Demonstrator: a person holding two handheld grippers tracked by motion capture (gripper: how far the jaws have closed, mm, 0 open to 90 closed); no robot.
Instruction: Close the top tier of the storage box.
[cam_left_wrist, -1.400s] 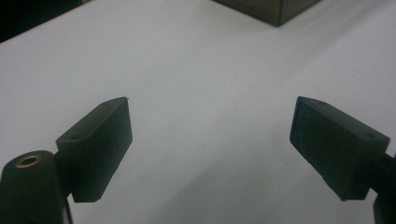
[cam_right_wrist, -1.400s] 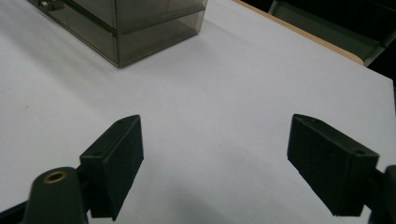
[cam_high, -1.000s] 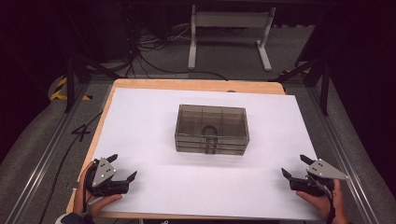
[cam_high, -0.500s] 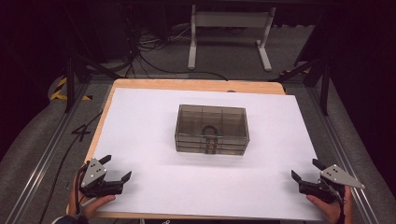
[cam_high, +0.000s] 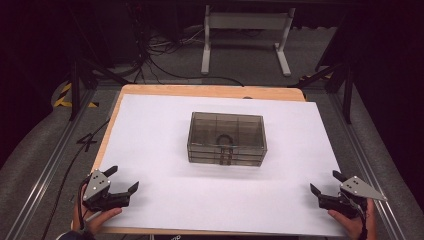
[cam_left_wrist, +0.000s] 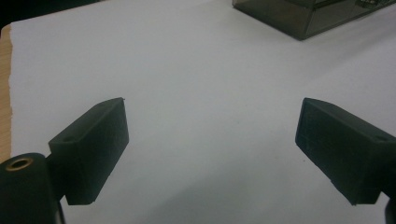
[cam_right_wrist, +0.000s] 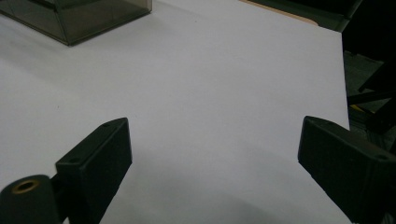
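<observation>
Box (cam_high: 226, 139) mid-sheet (cam_high: 150, 125), shut, untouched. Left gripper (cam_high: 123, 182) near-left of box, well apart, jaws spread, empty. Right gripper (cam_high: 325, 184) near-right of box, well apart, jaws just opening, nothing between. Step, by judgement: start pose before reach. Next: approach to box from both sides.

I count one smoky clear plastic compartment box (cam_high: 226, 138), standing alone at the middle of the white sheet. There is one white sheet (cam_high: 150, 130) and one wooden table top (cam_high: 200, 91) under it. Of my claws there are two: my left gripper (cam_high: 123, 179) at the near left corner, my right gripper (cam_high: 326, 183) at the near right.
</observation>
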